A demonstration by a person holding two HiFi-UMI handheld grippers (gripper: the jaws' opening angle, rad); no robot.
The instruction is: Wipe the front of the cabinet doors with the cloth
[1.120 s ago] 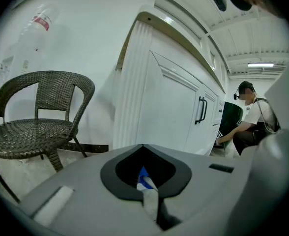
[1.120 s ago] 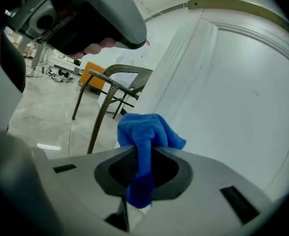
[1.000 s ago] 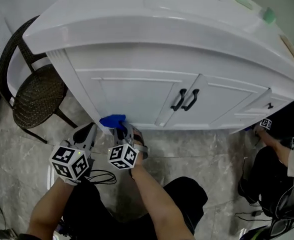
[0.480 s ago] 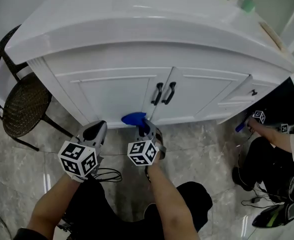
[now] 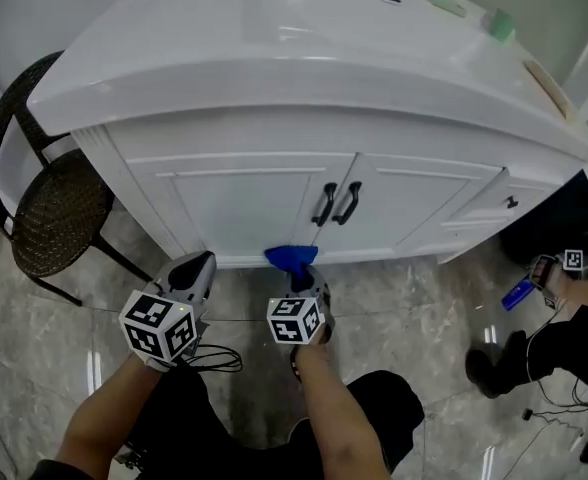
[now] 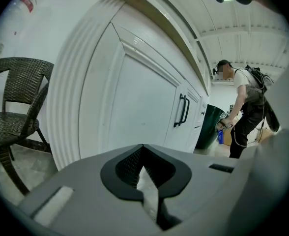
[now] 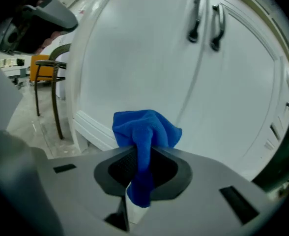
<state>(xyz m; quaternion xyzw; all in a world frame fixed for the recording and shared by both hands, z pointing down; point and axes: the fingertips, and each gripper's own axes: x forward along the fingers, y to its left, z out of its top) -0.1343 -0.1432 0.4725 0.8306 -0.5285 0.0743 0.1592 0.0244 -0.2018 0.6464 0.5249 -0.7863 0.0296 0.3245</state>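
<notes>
Cloth [image 7: 145,132] bright blue. Cabinet doors [image 5: 244,203] plain white, handles [image 5: 336,204] black. Countertop [image 5: 274,38] glossy white, small object [image 5: 498,25] far right green. Chair [image 5: 59,208] at left dark brown, woven weave. Floor [image 5: 424,298] grey marbled tile. Left gripper [image 5: 198,264] and right gripper [image 5: 299,273] grey, cubes with black-and-white square markers.

In the head view I cannot tell if the cloth [image 5: 292,258] touches the cabinet door [image 5: 244,203]. Its lower part is hidden behind the right gripper [image 5: 299,276]. The left edge cuts off the chair [image 5: 49,213]. The green thing [image 5: 498,25] on the counter [image 5: 274,28] is too small for me to name.
</notes>
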